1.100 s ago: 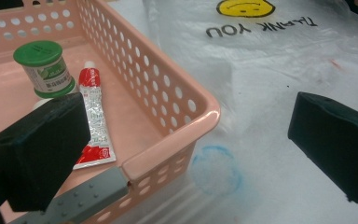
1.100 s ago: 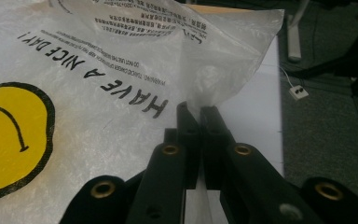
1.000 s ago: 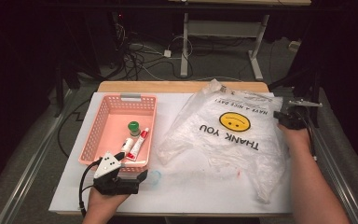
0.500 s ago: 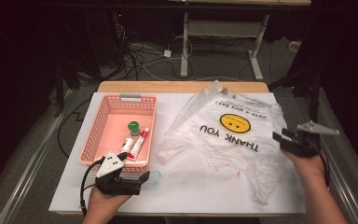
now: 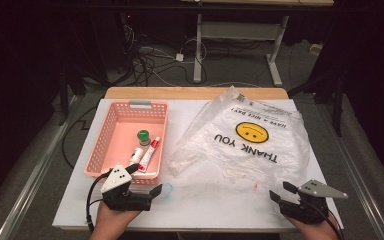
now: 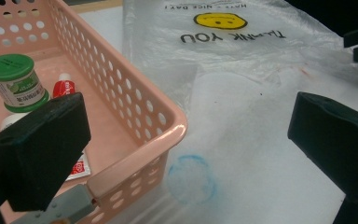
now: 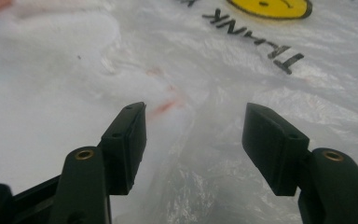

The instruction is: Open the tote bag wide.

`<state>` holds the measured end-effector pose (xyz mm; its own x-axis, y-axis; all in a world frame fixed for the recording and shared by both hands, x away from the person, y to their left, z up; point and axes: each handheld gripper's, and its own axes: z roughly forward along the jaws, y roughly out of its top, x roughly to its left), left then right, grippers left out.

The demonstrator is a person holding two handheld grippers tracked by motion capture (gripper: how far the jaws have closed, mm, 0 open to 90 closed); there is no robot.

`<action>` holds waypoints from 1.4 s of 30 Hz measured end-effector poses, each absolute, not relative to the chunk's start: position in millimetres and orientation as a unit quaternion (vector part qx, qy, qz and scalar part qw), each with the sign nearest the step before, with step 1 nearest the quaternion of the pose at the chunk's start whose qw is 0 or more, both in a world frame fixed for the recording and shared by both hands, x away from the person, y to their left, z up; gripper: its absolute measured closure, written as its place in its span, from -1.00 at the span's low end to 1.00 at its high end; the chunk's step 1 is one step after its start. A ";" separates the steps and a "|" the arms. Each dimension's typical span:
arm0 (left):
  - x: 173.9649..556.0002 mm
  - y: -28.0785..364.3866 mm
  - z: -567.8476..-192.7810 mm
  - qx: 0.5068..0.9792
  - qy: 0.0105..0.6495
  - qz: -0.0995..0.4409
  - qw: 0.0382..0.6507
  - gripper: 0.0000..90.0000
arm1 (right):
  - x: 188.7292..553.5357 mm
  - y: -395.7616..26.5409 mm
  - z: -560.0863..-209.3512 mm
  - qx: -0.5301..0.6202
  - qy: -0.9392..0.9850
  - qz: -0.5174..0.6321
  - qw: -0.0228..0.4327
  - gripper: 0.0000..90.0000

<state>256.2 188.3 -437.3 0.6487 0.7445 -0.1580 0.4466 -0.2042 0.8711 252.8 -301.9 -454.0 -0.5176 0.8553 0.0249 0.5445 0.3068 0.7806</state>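
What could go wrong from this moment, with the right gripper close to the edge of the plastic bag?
1. The right gripper, whose jaws have just been opening, holds nothing; the thin plastic bag lies flat, so closing may pinch both layers or slip off.
2. A pull on the bag could drag it against the pink basket, which it nearly touches.
3. The left gripper is open beside the basket's near corner and might bump it.

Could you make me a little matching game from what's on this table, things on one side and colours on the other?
Things:
1. basket
2. jar lid
3. face printed on the plastic bag
4. ring mark on the table

Colours:
A. yellow
B. blue
C. pink
D. green

Pairs: 1-C, 2-D, 3-A, 4-B
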 end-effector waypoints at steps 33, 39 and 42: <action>257.7 188.5 -436.4 0.764 0.387 0.157 0.493 -1.00 | 229.0 -211.9 -464.0 0.293 0.875 0.352 0.159 0.91; 258.7 189.9 -437.0 0.764 0.388 0.157 0.491 -1.00 | 226.7 -223.1 -448.8 0.297 0.850 0.405 0.159 0.41; 259.4 189.3 -437.6 0.765 0.388 0.156 0.490 -1.00 | 226.2 -231.1 -439.0 0.306 0.831 0.435 0.165 0.34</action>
<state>259.4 189.3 -437.6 0.6510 0.7458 -0.1413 0.4400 -0.2191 0.8709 226.2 -231.1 -439.0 -0.7575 0.6528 -0.0084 0.3652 0.4343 0.8234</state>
